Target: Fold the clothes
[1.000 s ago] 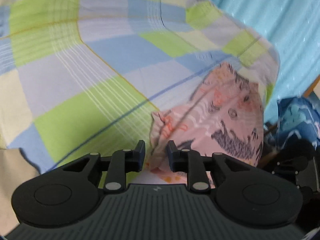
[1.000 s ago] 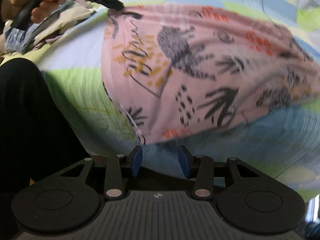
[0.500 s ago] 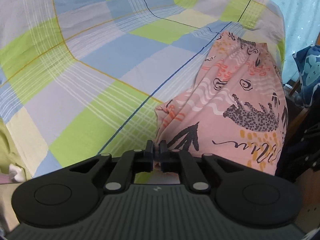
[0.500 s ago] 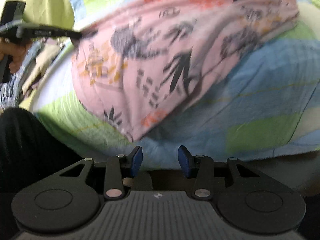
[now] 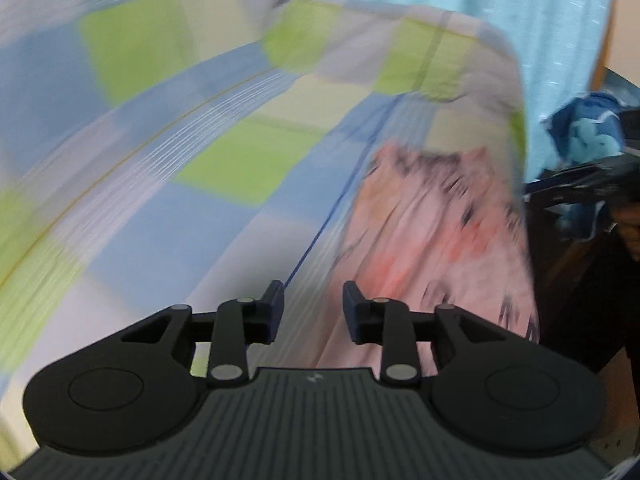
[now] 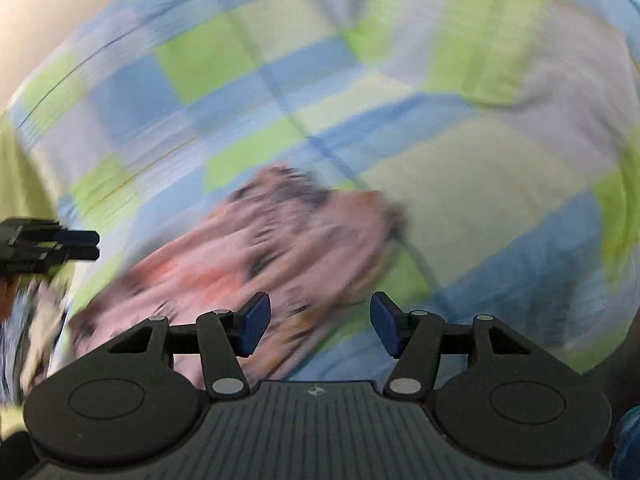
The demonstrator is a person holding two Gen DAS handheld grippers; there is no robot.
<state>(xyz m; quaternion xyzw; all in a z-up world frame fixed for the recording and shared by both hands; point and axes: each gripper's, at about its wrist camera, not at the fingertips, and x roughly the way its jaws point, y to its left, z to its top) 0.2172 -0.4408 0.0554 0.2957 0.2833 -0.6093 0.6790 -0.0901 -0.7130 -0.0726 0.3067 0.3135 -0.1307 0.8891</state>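
Half a second before, the left gripper [image 5: 313, 307] was clamped on the pink patterned garment [image 5: 436, 248]; its jaws had now parted wide, empty. Right gripper [image 6: 318, 324] also gaped, holding nothing. Both views were blurred. The garment lay on the checked bedsheet [image 5: 168, 128], near its edge, with a turquoise curtain [image 5: 520, 4] behind.

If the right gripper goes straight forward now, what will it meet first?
Most likely the pink garment, which lies just ahead of the open right gripper on the checked sheet. The picture is blurred, so depth is uncertain.
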